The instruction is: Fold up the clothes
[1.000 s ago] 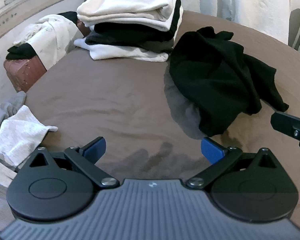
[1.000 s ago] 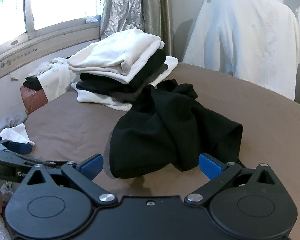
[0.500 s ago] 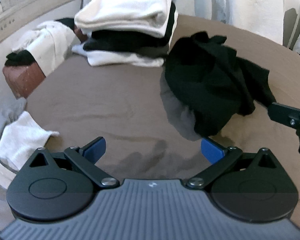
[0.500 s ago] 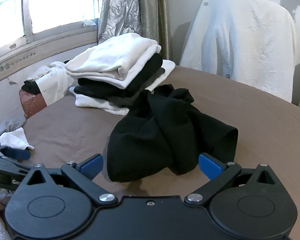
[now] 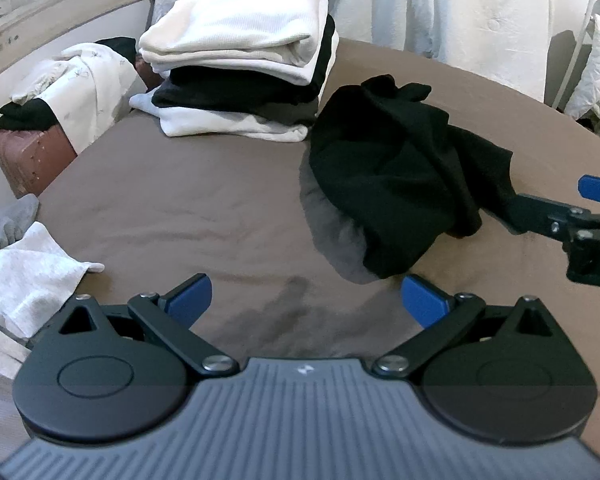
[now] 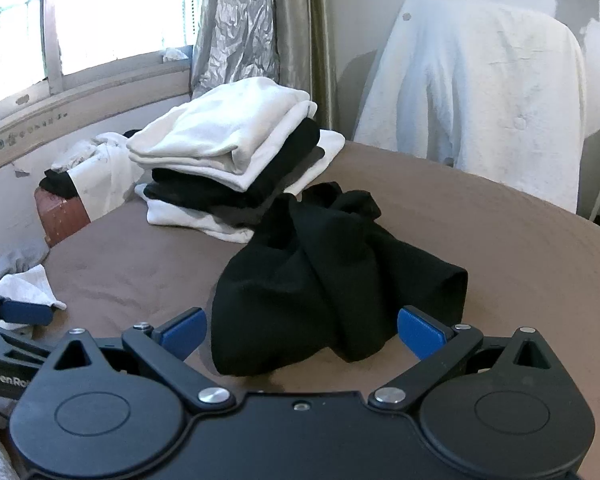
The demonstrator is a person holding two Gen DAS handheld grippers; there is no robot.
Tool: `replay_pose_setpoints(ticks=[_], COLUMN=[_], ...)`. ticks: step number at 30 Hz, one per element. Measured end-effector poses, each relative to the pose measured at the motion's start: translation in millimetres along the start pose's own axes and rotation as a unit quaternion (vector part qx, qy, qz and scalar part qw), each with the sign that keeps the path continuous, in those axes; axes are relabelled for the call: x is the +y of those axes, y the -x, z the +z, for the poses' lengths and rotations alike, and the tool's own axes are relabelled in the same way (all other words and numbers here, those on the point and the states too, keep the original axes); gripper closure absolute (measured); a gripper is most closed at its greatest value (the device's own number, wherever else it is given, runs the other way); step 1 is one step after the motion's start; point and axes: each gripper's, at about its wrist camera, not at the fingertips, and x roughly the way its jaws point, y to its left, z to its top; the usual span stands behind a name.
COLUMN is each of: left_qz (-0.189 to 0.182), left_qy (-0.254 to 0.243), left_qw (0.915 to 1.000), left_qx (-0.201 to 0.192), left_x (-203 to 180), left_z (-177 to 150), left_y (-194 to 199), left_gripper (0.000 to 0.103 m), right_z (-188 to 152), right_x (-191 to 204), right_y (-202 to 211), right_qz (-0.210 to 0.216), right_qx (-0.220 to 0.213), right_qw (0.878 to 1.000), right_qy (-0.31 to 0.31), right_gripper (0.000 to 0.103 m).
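Note:
A crumpled black garment [image 5: 396, 172] lies on the brown cloth-covered table [image 5: 188, 208]; it also shows in the right wrist view [image 6: 324, 280]. My left gripper [image 5: 306, 300] is open and empty, just short of the garment's near left edge. My right gripper [image 6: 300, 330] is open and empty, its jaws spread either side of the garment's near edge, without a grip on it. The right gripper's fingers [image 5: 598, 188] reach in from the right edge of the left wrist view, beside the garment.
A stack of folded white and black clothes [image 5: 240, 68] stands at the back of the table. Loose white and grey cloth [image 5: 24, 280] hangs at the left edge. A brown case [image 5: 28, 152] with clothes sits beyond it. A white-draped chair [image 6: 480, 100] stands behind.
Both grippers have moved forward toward the black garment, which now looks larger and nearer. Both stay open. The garment has not moved.

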Motion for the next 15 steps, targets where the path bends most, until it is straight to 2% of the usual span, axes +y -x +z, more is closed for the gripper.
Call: replay_pose_setpoints(ticks=[10, 15], left_qz=[0.0, -0.003], left_qy=[-0.007, -0.006], left_qw=[1.0, 1.0], left_qx=[-0.002, -0.006], left_x=[-1, 2], left_z=[-1, 0], left_y=[-2, -14], left_gripper=[0.0, 0.0], right_z=[2, 26], right_x=[-4, -35], right_y=[-6, -11], right_qz=[0.0, 0.054], right_qx=[0.021, 0.035], right_qw=[1.0, 0.997], right_qy=[0.003, -0.047], right_gripper=[0.0, 0.0])
